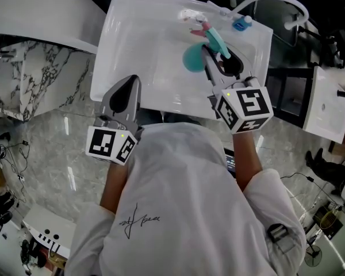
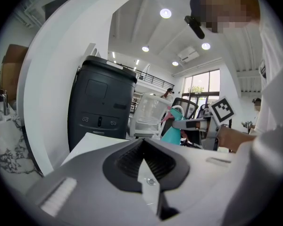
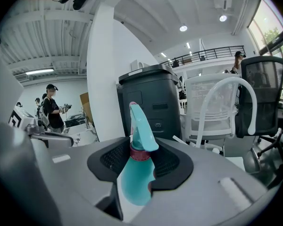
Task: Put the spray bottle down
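Observation:
A teal spray bottle (image 1: pixel 192 57) with a pink collar and a teal trigger head hangs over the white basin (image 1: pixel 138 50). My right gripper (image 1: pixel 218 59) is shut on it near the neck. In the right gripper view the bottle (image 3: pixel 137 173) stands upright between the black pads, filling the right gripper (image 3: pixel 140 150). My left gripper (image 1: pixel 131 84) hovers at the basin's near left edge, shut and holding nothing. In the left gripper view its tips (image 2: pixel 141 142) meet, and the bottle (image 2: pixel 172 132) shows far off to the right.
A white curved faucet pipe (image 1: pixel 276 2) and a small blue item (image 1: pixel 240 23) sit at the basin's far right. A marble-patterned surface (image 1: pixel 29 79) lies to the left. A dark bin (image 2: pixel 101 112) and a white chair (image 3: pixel 217 107) stand beyond the basin.

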A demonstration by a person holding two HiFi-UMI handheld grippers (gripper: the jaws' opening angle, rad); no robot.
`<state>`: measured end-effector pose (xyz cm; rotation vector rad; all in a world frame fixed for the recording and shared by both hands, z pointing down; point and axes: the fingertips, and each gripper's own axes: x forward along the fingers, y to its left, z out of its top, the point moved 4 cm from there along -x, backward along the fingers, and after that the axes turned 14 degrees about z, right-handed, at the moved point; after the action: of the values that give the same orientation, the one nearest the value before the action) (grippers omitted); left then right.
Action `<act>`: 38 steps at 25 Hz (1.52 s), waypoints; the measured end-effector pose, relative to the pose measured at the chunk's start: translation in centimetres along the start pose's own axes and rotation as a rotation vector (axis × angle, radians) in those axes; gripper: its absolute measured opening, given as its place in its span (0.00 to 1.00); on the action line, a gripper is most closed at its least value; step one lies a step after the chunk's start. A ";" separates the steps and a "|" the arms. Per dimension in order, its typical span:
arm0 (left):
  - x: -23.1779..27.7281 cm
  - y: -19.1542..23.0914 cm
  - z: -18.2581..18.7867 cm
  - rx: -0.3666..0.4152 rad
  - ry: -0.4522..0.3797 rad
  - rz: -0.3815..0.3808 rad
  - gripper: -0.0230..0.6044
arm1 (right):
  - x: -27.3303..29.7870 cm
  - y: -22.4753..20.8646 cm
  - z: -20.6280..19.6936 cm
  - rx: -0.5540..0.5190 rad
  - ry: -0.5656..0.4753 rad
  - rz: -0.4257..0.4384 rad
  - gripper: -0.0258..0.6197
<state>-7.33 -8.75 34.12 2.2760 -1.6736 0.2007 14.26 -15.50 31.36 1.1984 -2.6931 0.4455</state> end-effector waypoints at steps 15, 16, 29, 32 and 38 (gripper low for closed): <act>0.5 1.1 0.3 -0.002 0.005 0.003 0.08 | 2.8 -0.1 -0.2 -0.006 0.030 0.038 0.24; 0.6 1.2 0.3 -0.002 0.004 0.002 0.08 | 3.0 -0.2 -0.2 -0.008 0.032 0.039 0.24; 1.2 2.5 0.8 -0.007 0.011 -0.005 0.08 | 5.5 -0.7 -0.3 -0.006 0.059 0.041 0.24; 1.6 2.9 0.8 -0.004 0.016 -0.012 0.08 | 6.3 -0.9 -0.3 -0.006 0.060 0.038 0.24; 2.3 2.8 0.7 -0.001 0.027 -0.020 0.08 | 7.0 -2.1 -0.3 -0.012 0.068 0.023 0.24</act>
<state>-9.35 -11.81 34.57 2.2788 -1.6364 0.2246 11.22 -21.61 33.92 1.1290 -2.6506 0.4647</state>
